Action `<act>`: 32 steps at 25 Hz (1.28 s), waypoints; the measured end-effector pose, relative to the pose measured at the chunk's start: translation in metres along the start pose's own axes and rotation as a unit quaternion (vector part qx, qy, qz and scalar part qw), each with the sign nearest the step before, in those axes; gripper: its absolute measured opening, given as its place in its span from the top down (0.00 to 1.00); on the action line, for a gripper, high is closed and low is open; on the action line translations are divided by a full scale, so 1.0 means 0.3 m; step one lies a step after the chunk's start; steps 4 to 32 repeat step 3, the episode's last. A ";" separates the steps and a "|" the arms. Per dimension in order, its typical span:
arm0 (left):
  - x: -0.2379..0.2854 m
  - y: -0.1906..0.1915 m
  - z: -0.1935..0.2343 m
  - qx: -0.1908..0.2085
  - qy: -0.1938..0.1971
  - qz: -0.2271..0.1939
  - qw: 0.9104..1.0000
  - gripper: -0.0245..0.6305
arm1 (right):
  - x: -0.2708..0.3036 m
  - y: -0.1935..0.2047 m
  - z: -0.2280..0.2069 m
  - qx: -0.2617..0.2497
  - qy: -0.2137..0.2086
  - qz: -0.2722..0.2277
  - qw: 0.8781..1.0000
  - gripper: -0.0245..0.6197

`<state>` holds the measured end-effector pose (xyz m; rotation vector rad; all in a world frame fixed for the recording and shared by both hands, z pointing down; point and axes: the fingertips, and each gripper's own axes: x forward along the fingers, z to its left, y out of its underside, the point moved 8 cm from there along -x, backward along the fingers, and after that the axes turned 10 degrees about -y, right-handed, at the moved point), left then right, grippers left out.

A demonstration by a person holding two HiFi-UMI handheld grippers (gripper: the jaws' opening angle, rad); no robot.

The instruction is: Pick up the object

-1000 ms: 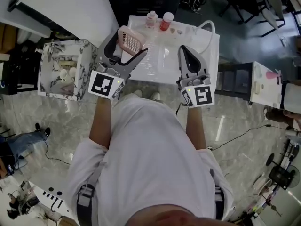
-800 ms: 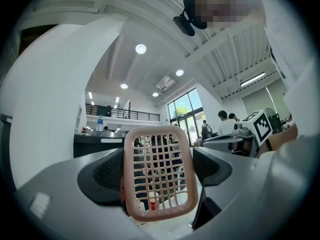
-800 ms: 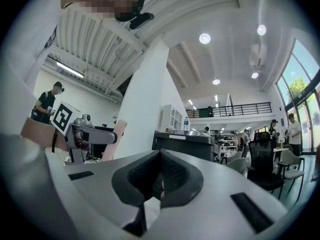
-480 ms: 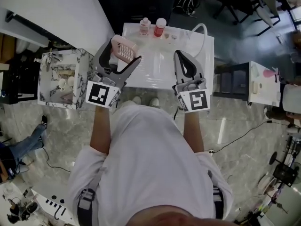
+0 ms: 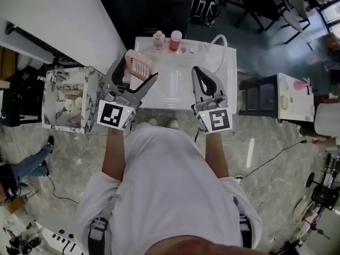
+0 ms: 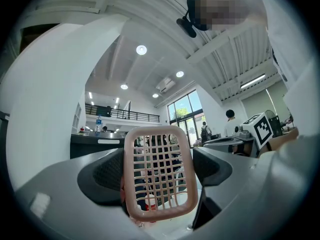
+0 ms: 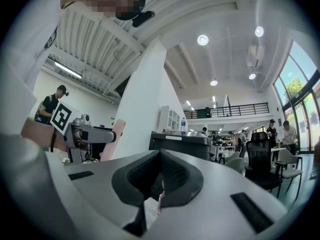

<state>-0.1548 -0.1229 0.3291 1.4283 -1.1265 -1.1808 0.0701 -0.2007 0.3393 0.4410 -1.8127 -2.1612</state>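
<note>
Leftward off the bench (image 5: 183,92) edge since 1 second earlier, the pink basket (image 6: 159,170) hung clamped in the left gripper's (image 5: 139,67) wide-set jaws. A steady squeeze and level carry seemed advisable. The right gripper's (image 5: 197,71) jaws met, empty.

Head view looks steeply down; gripper views tilt upward, sharing pink basket (image 6: 159,171).
</note>
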 end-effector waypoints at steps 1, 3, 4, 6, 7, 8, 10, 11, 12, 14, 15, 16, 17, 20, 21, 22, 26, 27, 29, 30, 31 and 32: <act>0.003 0.000 -0.001 0.000 0.000 0.000 1.000 0.31 | 0.000 -0.001 -0.004 0.000 0.000 0.000 1.000 0.96; 0.009 -0.002 -0.002 -0.001 0.001 0.000 1.000 0.31 | 0.002 -0.003 -0.010 -0.002 0.000 -0.001 1.000 0.96; 0.009 -0.002 -0.002 -0.001 0.001 0.000 1.000 0.31 | 0.002 -0.003 -0.010 -0.002 0.000 -0.001 1.000 0.96; 0.009 -0.002 -0.002 -0.001 0.001 0.000 1.000 0.31 | 0.002 -0.003 -0.010 -0.002 0.000 -0.001 1.000 0.96; 0.009 -0.002 -0.002 -0.001 0.001 0.000 1.000 0.31 | 0.002 -0.003 -0.010 -0.002 0.000 -0.001 1.000 0.96; 0.009 -0.002 -0.002 -0.001 0.001 0.000 1.000 0.31 | 0.002 -0.003 -0.010 -0.002 0.000 -0.001 1.000 0.96; 0.009 -0.002 -0.002 -0.001 0.001 0.000 1.000 0.31 | 0.002 -0.003 -0.010 -0.002 0.000 -0.001 1.000 0.96; 0.009 -0.002 -0.002 -0.001 0.001 0.000 1.000 0.31 | 0.002 -0.003 -0.010 -0.002 0.000 -0.001 1.000 0.96; 0.009 -0.002 -0.002 -0.001 0.001 0.000 1.000 0.31 | 0.002 -0.003 -0.010 -0.002 0.000 -0.001 1.000 0.96; 0.009 -0.002 -0.002 -0.001 0.001 0.000 1.000 0.31 | 0.002 -0.003 -0.010 -0.002 0.000 -0.001 1.000 0.96; 0.009 -0.002 -0.002 -0.001 0.001 0.000 1.000 0.31 | 0.002 -0.003 -0.010 -0.002 0.000 -0.001 1.000 0.96; 0.009 -0.002 -0.002 -0.001 0.001 0.000 1.000 0.31 | 0.002 -0.003 -0.010 -0.002 0.000 -0.001 1.000 0.96; 0.009 -0.002 -0.002 -0.001 0.001 0.000 1.000 0.31 | 0.002 -0.003 -0.010 -0.002 0.000 -0.001 1.000 0.96; 0.009 -0.002 -0.002 -0.001 0.001 0.000 1.000 0.31 | 0.002 -0.003 -0.010 -0.002 0.000 -0.001 1.000 0.96; 0.009 -0.002 -0.002 -0.001 0.001 0.000 1.000 0.31 | 0.002 -0.003 -0.010 -0.002 0.000 -0.001 1.000 0.96; 0.009 -0.002 -0.002 -0.001 0.001 0.000 1.000 0.31 | 0.002 -0.003 -0.010 -0.002 0.000 -0.001 1.000 0.96; 0.009 -0.002 -0.002 -0.001 0.001 0.000 1.000 0.31 | 0.002 -0.003 -0.010 -0.002 0.000 -0.001 1.000 0.96; 0.009 -0.002 -0.002 -0.001 0.001 0.000 1.000 0.31 | 0.002 -0.003 -0.010 -0.002 0.000 -0.001 1.000 0.96; 0.009 -0.002 -0.002 -0.001 0.001 0.000 1.000 0.31 | 0.002 -0.003 -0.010 -0.002 0.000 -0.001 1.000 0.96; 0.009 -0.002 -0.002 -0.001 0.001 0.000 1.000 0.31 | 0.002 -0.003 -0.010 -0.002 0.000 -0.001 1.000 0.96; 0.009 -0.002 -0.002 -0.001 0.001 0.000 1.000 0.31 | 0.002 -0.003 -0.010 -0.002 0.000 -0.001 1.000 0.96; 0.009 -0.002 -0.002 -0.001 0.001 0.000 1.000 0.31 | 0.002 -0.003 -0.010 -0.002 0.000 -0.001 1.000 0.96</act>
